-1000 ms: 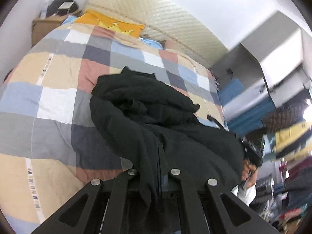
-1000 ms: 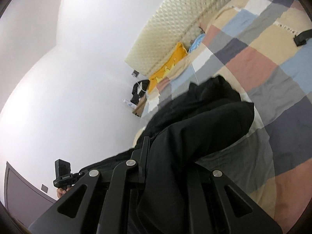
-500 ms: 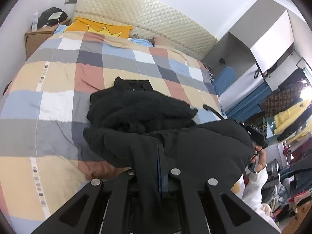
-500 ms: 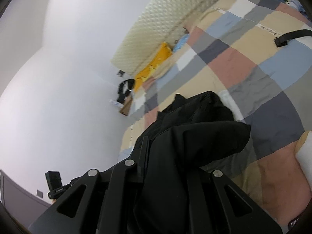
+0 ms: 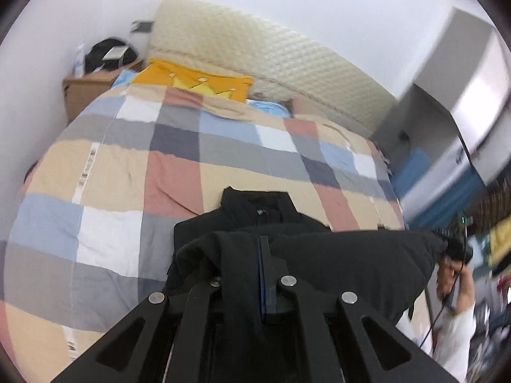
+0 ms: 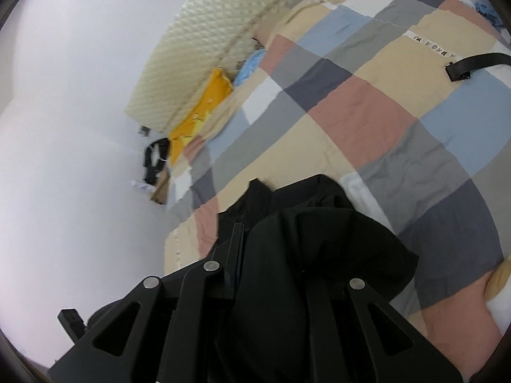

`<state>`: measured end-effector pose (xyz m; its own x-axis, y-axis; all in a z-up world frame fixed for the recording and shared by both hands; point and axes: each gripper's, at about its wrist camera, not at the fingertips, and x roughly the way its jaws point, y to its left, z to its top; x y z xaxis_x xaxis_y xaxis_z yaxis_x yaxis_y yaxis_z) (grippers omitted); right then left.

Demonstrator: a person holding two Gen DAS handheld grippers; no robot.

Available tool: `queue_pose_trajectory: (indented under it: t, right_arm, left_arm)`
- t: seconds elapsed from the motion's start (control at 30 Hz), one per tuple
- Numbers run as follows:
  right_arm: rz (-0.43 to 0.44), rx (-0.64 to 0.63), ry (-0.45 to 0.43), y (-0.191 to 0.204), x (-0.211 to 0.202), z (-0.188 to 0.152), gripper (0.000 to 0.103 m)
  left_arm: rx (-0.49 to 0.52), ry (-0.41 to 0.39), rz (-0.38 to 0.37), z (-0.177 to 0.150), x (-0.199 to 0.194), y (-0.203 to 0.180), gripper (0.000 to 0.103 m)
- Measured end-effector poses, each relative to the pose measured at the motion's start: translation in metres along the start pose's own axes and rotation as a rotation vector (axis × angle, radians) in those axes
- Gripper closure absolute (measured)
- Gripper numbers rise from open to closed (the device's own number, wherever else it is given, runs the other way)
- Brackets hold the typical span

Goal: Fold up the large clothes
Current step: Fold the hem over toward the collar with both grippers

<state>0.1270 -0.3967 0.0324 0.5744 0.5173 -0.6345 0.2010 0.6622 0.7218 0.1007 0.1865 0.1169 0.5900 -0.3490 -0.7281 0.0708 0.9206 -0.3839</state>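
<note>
Black padded fabric is seen clamped in both sets of jaws: the left gripper is closed on one end of a black jacket's lifted edge, the right gripper on the other end. That edge is held raised and spread between the two tools, so its long axis runs crosswise to the fingers, from one gripper to the other. Ahead of and below both jaws, the collar end of the garment is rested on the checked quilt, its neck pointed away toward the quilted headboard. Neither hand is markedly nearer to the lying part. Judged from this, a forward carry of the held edge onto the collar end is called for. Matte, thick and bunched is how the coat looks.
</note>
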Motion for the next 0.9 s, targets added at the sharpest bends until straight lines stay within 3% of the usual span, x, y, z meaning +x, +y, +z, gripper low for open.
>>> queue_pose_trajectory:
  t: [0.13,0.3,0.63,0.77,0.9]
  right_arm:
    - [-0.063,0.03,0.025,-0.003,0.023,0.018,0.09]
    - [-0.12,0.023,0.044,-0.008,0.059,0.031,0.09]
    - [-0.306,-0.13,0.119,-0.02,0.143,0.04,0.09]
    - [-0.298,-0.12,0.127,-0.036,0.16,0.037,0.09]
    - [-0.209,-0.067,0.102,-0.052,0.162,0.031,0.084]
  left_arm:
    - [-0.058,-0.015,0.042,0.01,0.029,0.006,0.097]
    - [-0.045,-0.018,0.126,0.021,0.066,0.012,0.096]
    - [-0.098,0.116,0.306,0.031,0.182,0.038,0.095]
    - [-0.08,0.187,0.312,0.018,0.222,0.043,0.095]
    - [-0.087,0.202,0.27,0.015,0.231,0.05,0.095]
